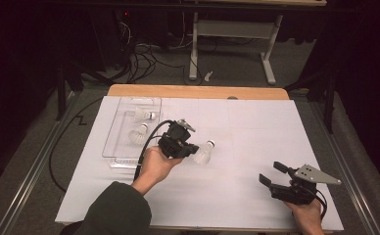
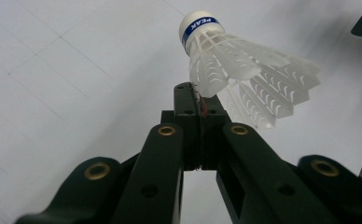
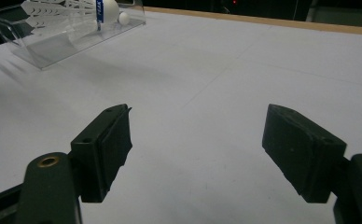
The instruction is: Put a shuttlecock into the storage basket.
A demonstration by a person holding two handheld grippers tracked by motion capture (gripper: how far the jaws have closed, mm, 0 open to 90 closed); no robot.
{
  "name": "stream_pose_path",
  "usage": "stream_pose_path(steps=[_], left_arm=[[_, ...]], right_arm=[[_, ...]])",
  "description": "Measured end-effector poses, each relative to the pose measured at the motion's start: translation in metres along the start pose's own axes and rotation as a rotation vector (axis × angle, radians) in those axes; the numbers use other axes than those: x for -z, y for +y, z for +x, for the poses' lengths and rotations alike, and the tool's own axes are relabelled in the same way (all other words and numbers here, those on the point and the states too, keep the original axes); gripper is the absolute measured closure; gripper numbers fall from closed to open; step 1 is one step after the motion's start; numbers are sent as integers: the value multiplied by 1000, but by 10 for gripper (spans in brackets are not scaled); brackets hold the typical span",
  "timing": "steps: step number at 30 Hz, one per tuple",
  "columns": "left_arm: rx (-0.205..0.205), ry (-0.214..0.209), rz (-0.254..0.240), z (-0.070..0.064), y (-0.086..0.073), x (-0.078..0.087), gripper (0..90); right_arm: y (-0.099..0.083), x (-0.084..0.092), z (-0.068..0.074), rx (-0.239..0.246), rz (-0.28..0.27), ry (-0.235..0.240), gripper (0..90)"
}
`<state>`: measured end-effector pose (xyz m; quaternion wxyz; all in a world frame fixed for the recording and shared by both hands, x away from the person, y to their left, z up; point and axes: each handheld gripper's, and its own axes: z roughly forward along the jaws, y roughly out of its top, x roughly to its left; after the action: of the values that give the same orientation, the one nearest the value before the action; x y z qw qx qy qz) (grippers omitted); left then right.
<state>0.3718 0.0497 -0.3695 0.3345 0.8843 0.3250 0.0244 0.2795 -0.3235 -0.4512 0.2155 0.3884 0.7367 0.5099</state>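
Nearest, our right gripper point(image 1: 272, 175) rested low on the white table point(image 1: 256, 132), jaws spread wide with nothing between them, well apart from the work. Farther in, our left gripper point(image 1: 194, 149) had its jaws pinched together on the feather skirt of a shuttlecock point(image 1: 204, 152), its long axis running up and to the right, cork tip pointing away from the fingers. Beyond, to the left, the clear tray point(image 1: 113, 128) held two more shuttlecocks; the left hand was plainly nearer it.
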Motion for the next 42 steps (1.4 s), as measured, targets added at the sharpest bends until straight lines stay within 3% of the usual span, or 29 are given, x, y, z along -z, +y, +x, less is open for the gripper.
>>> stream_pose_path(steps=[23, 42], left_arm=[[1, 50, -11, 11, 3, 17, 894], [28, 85, -27, 21, 1, 28, 894]], right_arm=[[0, 0, 0, 0, 1, 1, 241], [0, 0, 0, -2, 0, -1, 241]])
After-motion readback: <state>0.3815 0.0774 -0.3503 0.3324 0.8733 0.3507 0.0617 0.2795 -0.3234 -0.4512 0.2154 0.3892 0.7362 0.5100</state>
